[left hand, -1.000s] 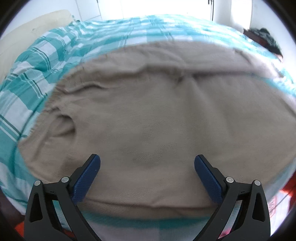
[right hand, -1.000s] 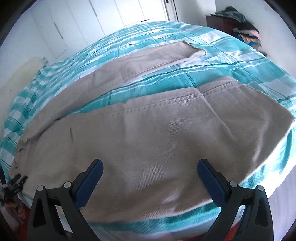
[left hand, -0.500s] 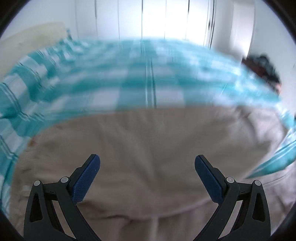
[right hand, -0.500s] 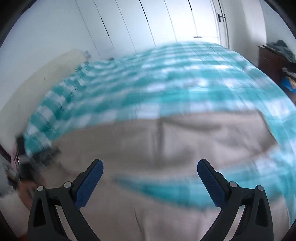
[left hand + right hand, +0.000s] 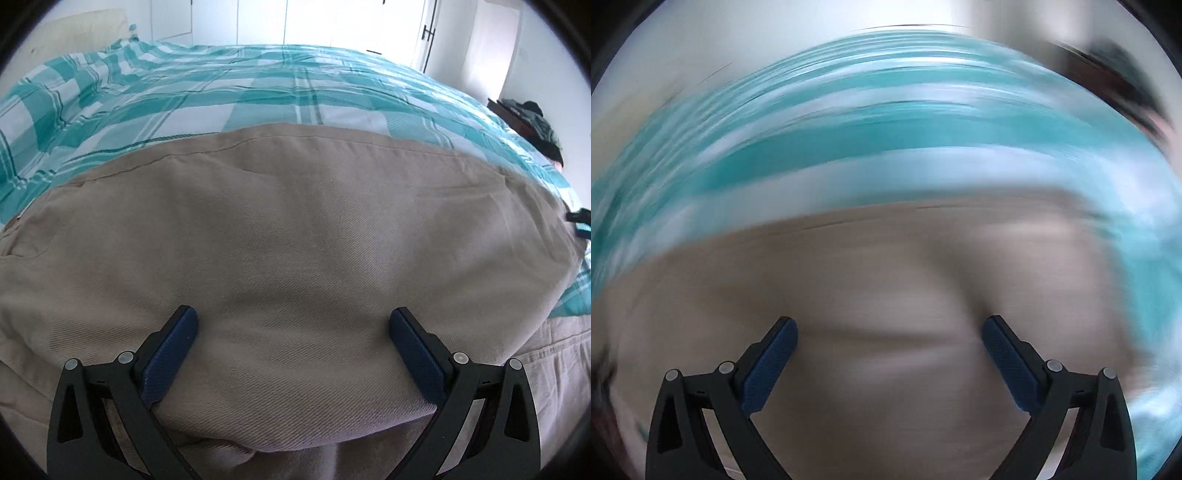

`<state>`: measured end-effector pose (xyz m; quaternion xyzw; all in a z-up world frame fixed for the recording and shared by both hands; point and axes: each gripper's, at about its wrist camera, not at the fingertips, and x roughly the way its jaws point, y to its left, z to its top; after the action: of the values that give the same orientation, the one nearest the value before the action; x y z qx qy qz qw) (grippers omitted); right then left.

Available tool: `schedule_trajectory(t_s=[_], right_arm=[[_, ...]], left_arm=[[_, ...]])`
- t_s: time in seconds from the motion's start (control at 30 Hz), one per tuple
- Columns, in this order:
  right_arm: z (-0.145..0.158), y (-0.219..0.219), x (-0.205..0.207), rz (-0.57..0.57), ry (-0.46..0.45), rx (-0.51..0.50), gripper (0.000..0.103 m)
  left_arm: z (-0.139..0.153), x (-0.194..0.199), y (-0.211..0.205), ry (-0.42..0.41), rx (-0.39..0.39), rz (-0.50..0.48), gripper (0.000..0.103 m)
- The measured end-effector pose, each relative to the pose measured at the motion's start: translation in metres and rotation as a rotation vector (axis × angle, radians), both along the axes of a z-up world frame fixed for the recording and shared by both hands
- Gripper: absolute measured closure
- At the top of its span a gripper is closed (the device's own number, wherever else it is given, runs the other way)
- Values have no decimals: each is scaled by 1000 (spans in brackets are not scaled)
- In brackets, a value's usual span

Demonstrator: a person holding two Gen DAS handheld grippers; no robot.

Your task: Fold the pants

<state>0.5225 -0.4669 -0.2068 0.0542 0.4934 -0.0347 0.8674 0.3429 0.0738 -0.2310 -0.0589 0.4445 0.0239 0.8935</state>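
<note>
Beige pants (image 5: 295, 229) lie spread on a teal and white checked bedspread (image 5: 258, 92). In the left wrist view a folded layer of the pants lies over another layer at the bottom. My left gripper (image 5: 293, 321) is open and empty, its blue pads just above the beige cloth. The right wrist view is heavily blurred; it shows the beige pants (image 5: 886, 277) below the bedspread (image 5: 886, 140). My right gripper (image 5: 889, 328) is open and empty over the cloth. A small part of the right gripper (image 5: 581, 223) shows at the right edge of the left wrist view.
White wardrobe doors (image 5: 295, 22) stand behind the bed. A cream headboard or pillow (image 5: 74, 22) is at the far left. A dark pile of clothes (image 5: 535, 118) sits on furniture at the right.
Both grippers have swung and moved across the pants, still open. The left view is now steady over a folded layer; the right view is still blurred by motion.
</note>
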Motion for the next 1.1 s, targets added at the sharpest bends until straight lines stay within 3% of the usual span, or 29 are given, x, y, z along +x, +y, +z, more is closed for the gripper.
schedule_trajectory(t_s=[0.1, 0.17, 0.2, 0.23, 0.3, 0.33, 0.4, 0.47, 0.5, 0.53, 0.57, 0.63, 0.73, 0.8, 0.9, 0.97, 1.1], right_arm=[[24, -76, -20, -188, -50, 35, 6], [34, -106, -39, -237, -98, 199, 6], [32, -117, -52, -252, -125, 344, 6], [27, -121, -60, -264, -133, 426, 6], [11, -122, -72, -292, -132, 556, 7], [5, -121, -74, -299, -128, 570, 12], [-4, -116, -72, -315, -147, 537, 23], [-4, -110, -62, -296, -186, 549, 56], [-4, -108, -59, -293, -186, 549, 88], [0, -102, -53, -290, -182, 528, 96], [6, -95, -48, -277, -188, 506, 96], [36, -70, -47, -143, -243, 474, 97], [96, -12, -85, 229, -297, 452, 97], [134, 25, -145, 490, -315, 417, 97], [146, 29, -232, 660, -293, 387, 97], [129, 8, -261, 611, -239, 335, 97], [68, -79, -274, 218, -101, 196, 95]], left_arm=[[-3, 4, 0, -5, 2, 2, 1], [-4, 7, 0, -6, 4, 2, 0], [-4, 7, 0, -6, 4, 2, 1], [-4, 8, 0, -6, 5, 2, 0], [-3, 8, 0, -5, 5, 2, 0], [-3, 8, 0, -6, 6, 2, 0], [-3, 8, 0, -6, 5, 2, 1], [-4, 8, 0, -6, 4, 2, 0], [-4, 8, 0, -6, 5, 2, 0], [-4, 8, 0, -6, 5, 2, 0], [-4, 8, 0, -5, 5, 2, 0], [-4, 8, 0, -5, 6, 2, 0], [-4, 8, 0, -3, 8, 3, 0], [-4, 9, 0, -2, 12, 3, 0], [-4, 10, -1, 4, 20, 4, 0], [-3, 11, -2, 12, 25, 5, 0], [3, 15, -4, 74, 49, 14, 0]])
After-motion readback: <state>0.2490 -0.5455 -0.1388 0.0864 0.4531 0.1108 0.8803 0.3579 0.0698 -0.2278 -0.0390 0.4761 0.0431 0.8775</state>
